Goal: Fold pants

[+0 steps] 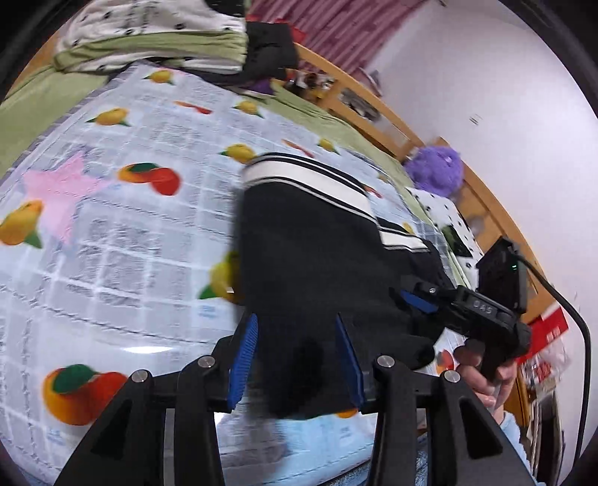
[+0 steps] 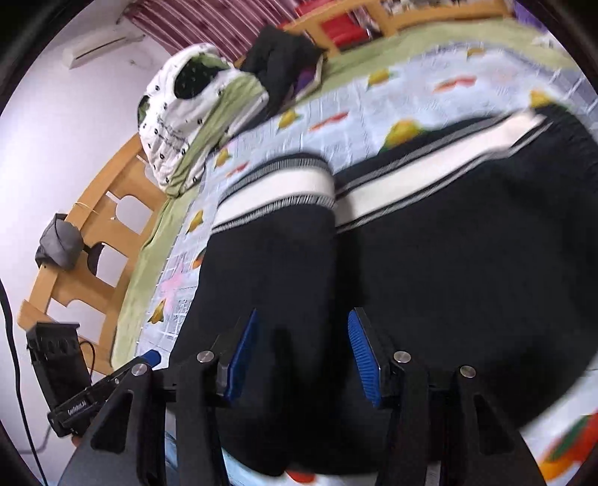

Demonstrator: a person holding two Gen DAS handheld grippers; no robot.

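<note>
Pants [image 1: 317, 239], black knit with white side stripes, lie partly doubled on the fruit-print bed sheet [image 1: 112, 209], where both left gripper [image 1: 295, 359] and right gripper [image 2: 302, 355] stand wide open astride the near fold, gripping nothing, apparently poised to pinch it.

- A fruit-printed sheet [image 1: 130, 224] with newspaper-style text and a pink star covers the middle of the bed.
- A green bedspread [image 1: 33, 108] shows beyond the sheet's edges, along the bed's far side.
- A stack of folded bedding [image 2: 187, 123], white with dark dots and green, sits at the bed's far corner.
- A black garment [image 2: 280, 63] lies just beside that stack.
- A purple plush toy [image 1: 435, 172] rests at the bed's edge against the wooden bed frame [image 2: 93, 231].
- A striped maroon curtain [image 1: 336, 30] hangs behind the bed.
- An air conditioner [image 2: 101, 45] is mounted on the white wall.
- A grey cloth [image 2: 59, 243] hangs on the frame.
</note>
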